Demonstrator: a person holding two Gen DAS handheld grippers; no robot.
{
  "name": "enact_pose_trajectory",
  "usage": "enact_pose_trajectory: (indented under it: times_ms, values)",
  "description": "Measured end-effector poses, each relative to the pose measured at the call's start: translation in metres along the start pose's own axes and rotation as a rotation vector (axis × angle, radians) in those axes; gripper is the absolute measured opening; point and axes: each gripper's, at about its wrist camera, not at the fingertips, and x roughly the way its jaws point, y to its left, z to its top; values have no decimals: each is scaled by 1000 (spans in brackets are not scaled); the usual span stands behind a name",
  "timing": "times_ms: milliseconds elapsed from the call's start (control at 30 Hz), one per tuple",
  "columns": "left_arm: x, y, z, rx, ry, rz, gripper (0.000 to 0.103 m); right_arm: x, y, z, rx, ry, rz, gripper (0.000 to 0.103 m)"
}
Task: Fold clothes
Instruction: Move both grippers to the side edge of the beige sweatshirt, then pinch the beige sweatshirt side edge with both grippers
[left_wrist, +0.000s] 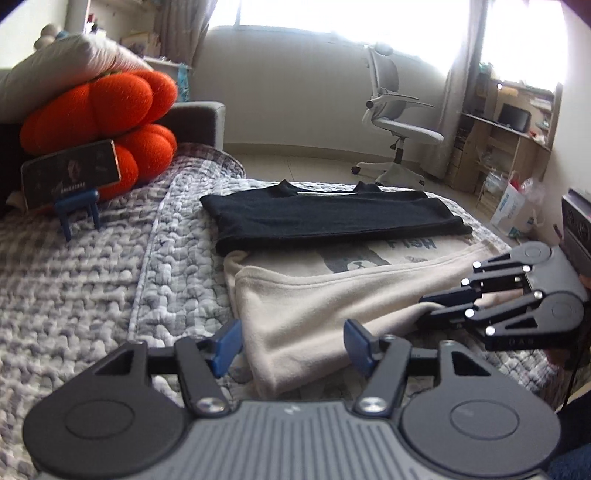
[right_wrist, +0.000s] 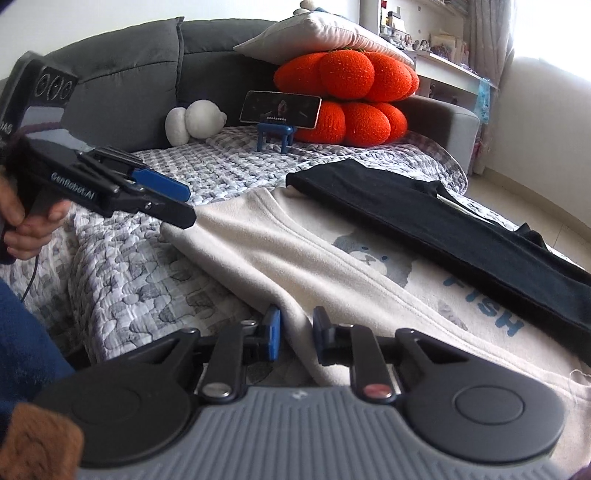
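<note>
Left wrist view: your cream shirt (left_wrist: 295, 306) lies across the quilt (left_wrist: 92, 295), long axis running 9 to 3 o'clock.

Your right gripper (right_wrist: 297, 332) pinches its near fold; your left gripper (left_wrist: 291, 343) stands open over the other end at 12 o'clock, gripping nothing. A folded black shirt (left_wrist: 332, 218) lies beyond. The print reads "FISH" (right_wrist: 484, 306); the left gripper's body reads "GenRobot.AI".

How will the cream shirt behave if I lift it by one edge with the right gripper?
The cream shirt will probably drape limply: its folded edge already sags in soft curves. It looks light, thin knit lying flat on the quilt. The black garment overlaps its far side, so lifting may drag that along.
</note>
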Motion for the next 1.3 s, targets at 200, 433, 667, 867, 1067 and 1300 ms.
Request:
enact_pose_trajectory:
  times_ms: [200,433,667,867,1067,1300]
  values:
    - [-1,-14,-1,174,-11,-28,73,1,-15,9,95,-5,20,19]
    - [19,-33,-3,328,9,-19,78,2,-25,15,148,-15,31,19]
    - [41,-34,1,369,71,45,35,-1,-26,13,148,-22,37,20]
    - [42,-27,3,307,76,57,16,-2,-25,9,132,-24,40,22]
    - [42,-26,4,273,73,65,12,-12,-17,-4,60,1,9,36]
    - [41,-23,5,241,70,67,12,-40,-26,-30,-20,61,-143,40]
